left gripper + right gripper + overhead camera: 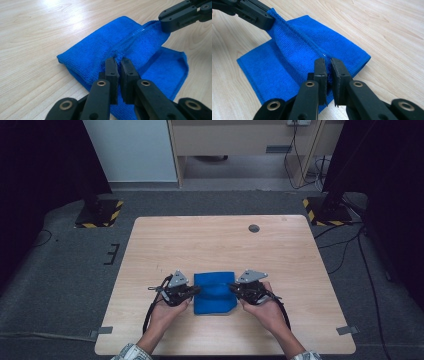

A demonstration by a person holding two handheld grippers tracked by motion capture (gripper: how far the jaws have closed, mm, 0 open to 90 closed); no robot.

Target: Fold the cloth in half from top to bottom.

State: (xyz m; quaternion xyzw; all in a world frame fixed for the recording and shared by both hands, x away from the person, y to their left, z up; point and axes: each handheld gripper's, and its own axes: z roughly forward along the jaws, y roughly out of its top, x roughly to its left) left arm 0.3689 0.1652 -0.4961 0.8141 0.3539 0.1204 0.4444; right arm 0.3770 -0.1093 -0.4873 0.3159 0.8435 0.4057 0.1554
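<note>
a light wooden table (pixel 215 245) carries a folded blue microfibre cloth (pixel 215 292) near its front edge, toward six o'clock. the left gripper (pixel 192 291) meets the cloth at nine o'clock, the right gripper (pixel 234 290) at three o'clock. each has its black jaws nearly together, pinching the cloth's raised hemmed edge (pixel 130 40) and lifting that fold into a ridge between them.

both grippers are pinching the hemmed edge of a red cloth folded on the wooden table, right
Not quite: the cloth is blue, not red, as the high view shows. The rest holds: the left gripper and the right gripper each pinch its hemmed edge, and it lies folded on the wooden table.
</note>
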